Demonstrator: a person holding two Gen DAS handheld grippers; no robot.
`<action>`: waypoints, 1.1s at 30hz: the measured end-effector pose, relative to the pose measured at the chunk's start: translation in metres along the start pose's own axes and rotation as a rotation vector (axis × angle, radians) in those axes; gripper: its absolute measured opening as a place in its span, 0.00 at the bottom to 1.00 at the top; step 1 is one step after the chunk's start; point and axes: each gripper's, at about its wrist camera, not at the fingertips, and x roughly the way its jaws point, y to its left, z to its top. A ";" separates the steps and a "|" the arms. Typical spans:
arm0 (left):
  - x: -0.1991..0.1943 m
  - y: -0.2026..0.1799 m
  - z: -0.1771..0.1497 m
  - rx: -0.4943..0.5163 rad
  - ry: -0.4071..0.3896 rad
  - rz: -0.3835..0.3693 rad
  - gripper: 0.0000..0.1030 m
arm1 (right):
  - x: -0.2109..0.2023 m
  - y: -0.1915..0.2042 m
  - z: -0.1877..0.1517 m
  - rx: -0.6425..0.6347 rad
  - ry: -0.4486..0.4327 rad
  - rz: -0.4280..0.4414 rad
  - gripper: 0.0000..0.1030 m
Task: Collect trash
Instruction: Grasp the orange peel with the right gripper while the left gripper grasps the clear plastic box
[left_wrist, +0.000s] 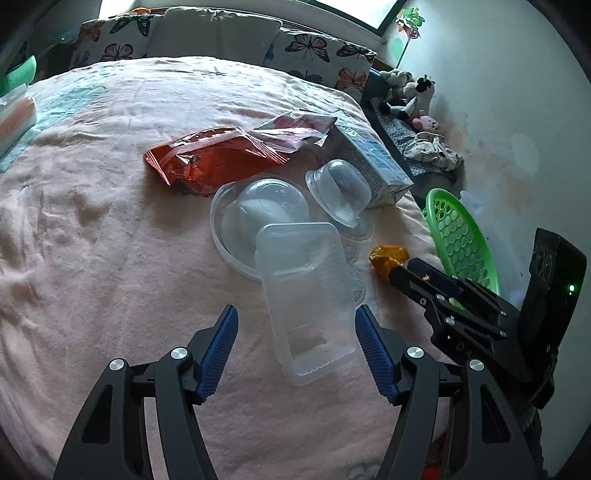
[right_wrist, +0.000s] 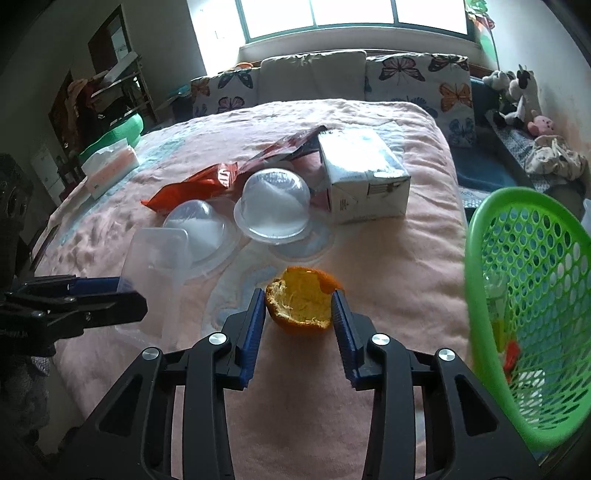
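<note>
Pink bedding (left_wrist: 92, 229) covers the bed we work over, with butterfly cushions (right_wrist: 421, 70) against the window end and soft toys (right_wrist: 513, 92) along the wall beside it. Our trash lies in a loose cluster on the blanket: a red wrapper (left_wrist: 207, 158) farthest back, a milk carton (right_wrist: 364, 177) lying on its side, a round clear lid (left_wrist: 258, 214) and a small clear cup (right_wrist: 273, 203) upside down in front of them. Nearest us a clear tray (left_wrist: 310, 295) leans on the round lid's edge. Our left gripper (left_wrist: 295, 328) straddles that tray with its jaws part open; the right blue pad sits right at the tray's edge, the left pad stands clear of it, so we have no grip on it. Our right gripper (right_wrist: 299, 310) is closed on a cupped piece of orange peel (right_wrist: 301, 304), both blue pads pressing its sides, the peel just above the blanket in front of the small cup. A green basket (right_wrist: 535, 295) stands tilted at the bed's right edge, close beside the right gripper, with a few bits already inside that we cannot make out clearly.
</note>
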 end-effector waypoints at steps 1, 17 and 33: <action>0.000 0.000 0.000 -0.002 -0.002 0.004 0.62 | 0.001 -0.001 -0.001 0.003 0.001 0.004 0.38; 0.006 -0.011 -0.004 0.013 0.001 0.035 0.71 | 0.008 -0.004 -0.004 0.013 0.008 -0.006 0.42; 0.023 -0.019 -0.002 -0.019 0.005 0.120 0.59 | -0.026 -0.021 -0.008 0.063 -0.057 -0.029 0.36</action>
